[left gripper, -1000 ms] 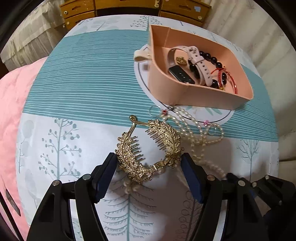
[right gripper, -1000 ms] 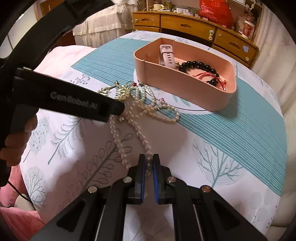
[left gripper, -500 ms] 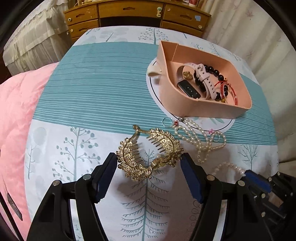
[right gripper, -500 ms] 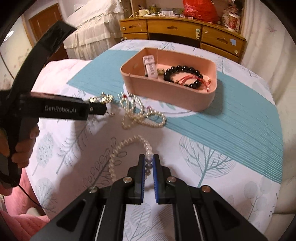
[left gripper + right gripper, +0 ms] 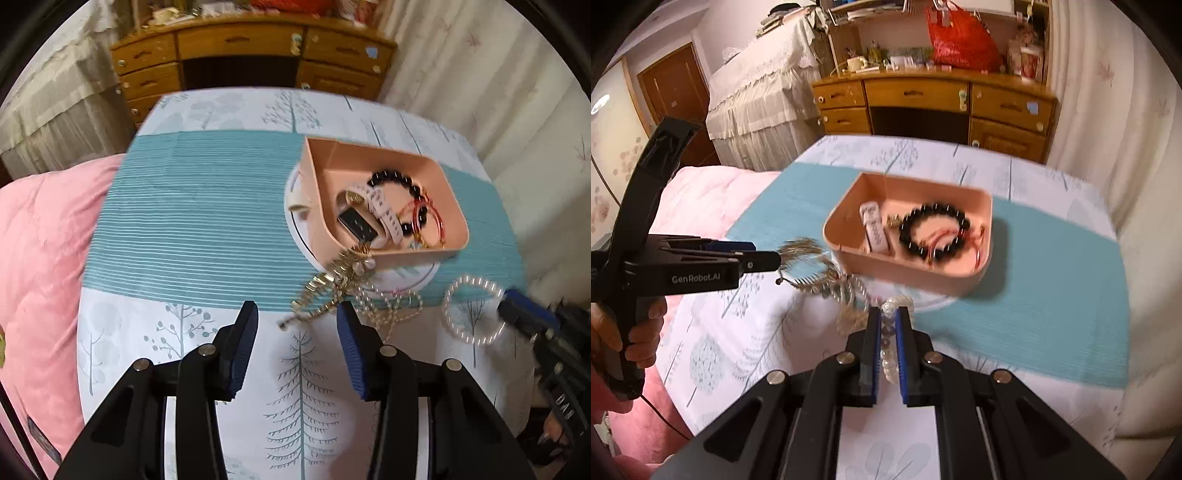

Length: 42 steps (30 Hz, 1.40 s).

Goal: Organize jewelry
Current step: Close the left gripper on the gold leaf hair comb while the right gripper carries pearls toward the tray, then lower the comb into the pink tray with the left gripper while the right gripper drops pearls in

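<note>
A pink tray (image 5: 458,206) (image 5: 908,271) stands on the table and holds a pale watch (image 5: 382,212), a black bead bracelet (image 5: 934,232) and a red cord bracelet (image 5: 430,218). A gold hair comb (image 5: 325,291) (image 5: 809,258) is blurred just ahead of my left gripper (image 5: 295,325), which is open; whether the comb rests on the cloth or is lifted is unclear. My right gripper (image 5: 888,325) is shut on a pearl bracelet (image 5: 474,312) (image 5: 891,350), held above the table near the tray. More pearl strands (image 5: 391,306) lie by the comb.
The round table has a white and teal tree-print cloth (image 5: 192,206). A pink quilt (image 5: 40,258) lies at the left. A wooden dresser (image 5: 934,107) stands behind the table and curtains (image 5: 480,92) hang at the right.
My right gripper has lifted the pearl bracelet off the cloth toward the tray. My left gripper has narrowed, and the gold comb now sits farther ahead, near the tray.
</note>
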Available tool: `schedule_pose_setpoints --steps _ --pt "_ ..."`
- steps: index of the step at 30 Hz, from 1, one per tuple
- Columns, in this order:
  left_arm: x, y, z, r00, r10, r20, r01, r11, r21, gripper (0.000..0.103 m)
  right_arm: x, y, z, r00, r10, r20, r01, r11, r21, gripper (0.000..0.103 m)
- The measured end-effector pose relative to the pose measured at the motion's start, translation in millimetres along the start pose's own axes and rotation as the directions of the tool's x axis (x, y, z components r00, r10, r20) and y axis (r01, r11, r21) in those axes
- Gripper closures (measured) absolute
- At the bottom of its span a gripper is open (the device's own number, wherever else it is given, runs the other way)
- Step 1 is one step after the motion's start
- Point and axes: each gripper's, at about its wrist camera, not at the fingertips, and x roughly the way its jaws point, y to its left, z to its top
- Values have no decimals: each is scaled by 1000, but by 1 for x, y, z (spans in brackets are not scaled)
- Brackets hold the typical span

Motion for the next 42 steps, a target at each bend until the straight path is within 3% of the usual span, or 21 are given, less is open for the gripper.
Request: schedule_pose_setpoints --steps 3,6,9,17,23,24,32,42 --pt "17 0 1 999 23 -37 -23 1000 3 30 0 -3 4 1000 1 5 -1 1000 8 95" --pt "34 -2 1 999 4 -39 -4 1000 12 30 3 -5 5 1000 -1 -4 1 1000 12 95" --pt "51 -6 3 997 49 -63 -47 998 33 18 6 -6 4 1000 0 -15 0 1000 14 95" --pt "75 -2 9 991 124 -58 -120 990 78 18 13 -12 5 999 -8 -38 9 999 33 95" --pt "84 9 16 994 99 -39 -96 993 69 21 17 -19 9 999 -23 -41 25 998 60 95" --pt "81 9 16 996 93 -9 -92 992 83 34 17 -19 9 999 -26 -41 29 997 65 95" --pt "75 13 19 998 67 14 -68 994 88 33 14 -24 17 999 -41 -26 43 995 87 95" --pt "29 4 38 993 111 30 -114 988 106 33 10 -31 43 999 -15 46 9 993 118 95"
